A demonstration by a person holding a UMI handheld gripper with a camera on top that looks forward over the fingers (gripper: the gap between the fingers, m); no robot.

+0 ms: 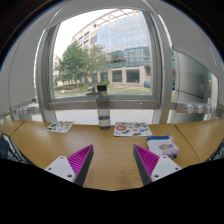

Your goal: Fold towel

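Note:
My gripper (pixel 112 165) hangs over a wooden table (pixel 110 150) with its two fingers wide apart and nothing between them. The magenta pads (pixel 80 158) face each other across bare wood. No towel shows in this view.
A small box with a blue and white top (pixel 163 148) lies just right of the right finger. Printed sheets (pixel 132 129) and papers (pixel 60 127) lie at the far edge below a large window. A dark upright item (pixel 103 105) stands on the sill. A building and trees show outside.

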